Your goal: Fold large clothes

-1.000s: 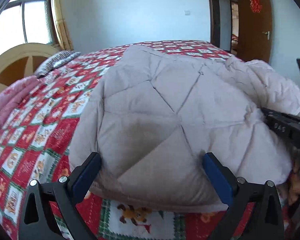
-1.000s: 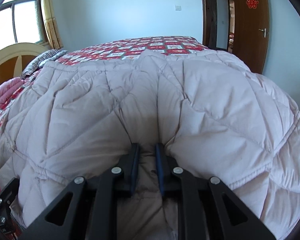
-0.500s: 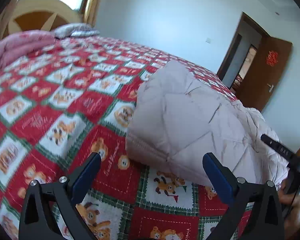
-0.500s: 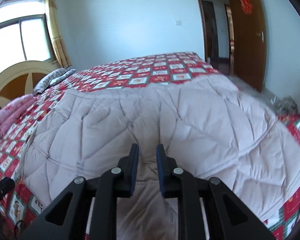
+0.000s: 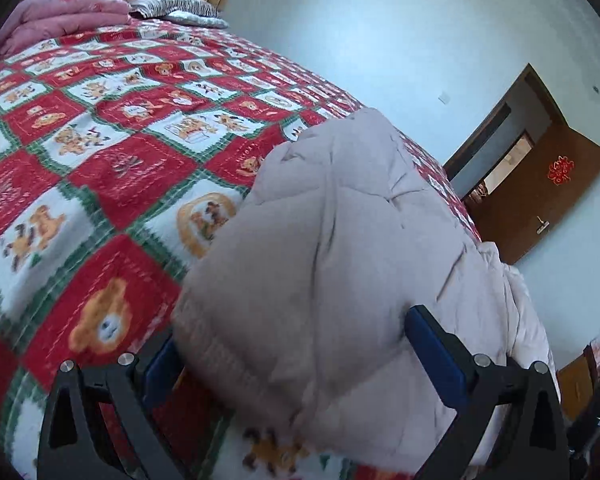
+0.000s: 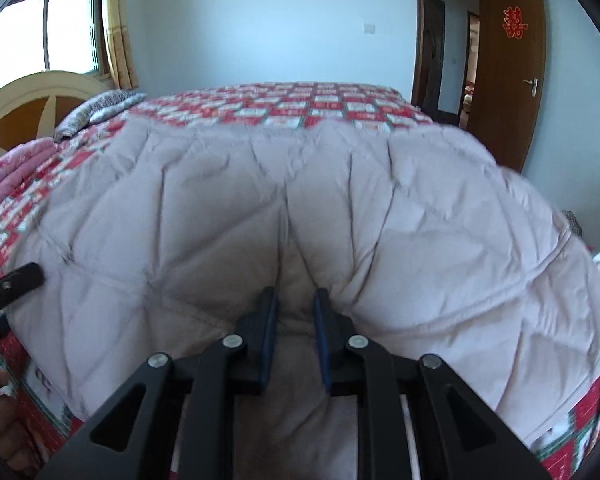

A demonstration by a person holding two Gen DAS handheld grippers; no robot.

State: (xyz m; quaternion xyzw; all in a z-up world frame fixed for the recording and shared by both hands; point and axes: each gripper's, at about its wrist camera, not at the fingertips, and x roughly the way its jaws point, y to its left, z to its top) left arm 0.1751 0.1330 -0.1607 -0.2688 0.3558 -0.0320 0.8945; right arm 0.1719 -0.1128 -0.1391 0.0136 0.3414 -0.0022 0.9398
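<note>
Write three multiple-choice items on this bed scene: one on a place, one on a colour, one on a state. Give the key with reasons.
1. Where does the quilted coat lie?
A. on the patterned bedspread
B. on the floor
C. over the door

2. What colour is the coat?
A. navy
B. pale pinkish beige
C. black

3. How does the right gripper stand?
A. wide open above the coat
B. shut on a pillow
C. shut on a fold of the coat

Key: 1 A, red and white squares show all round the coat. 2 B, its quilted shell is pale in both views. 3 C, the blue pads pinch a ridge of coat fabric.
</note>
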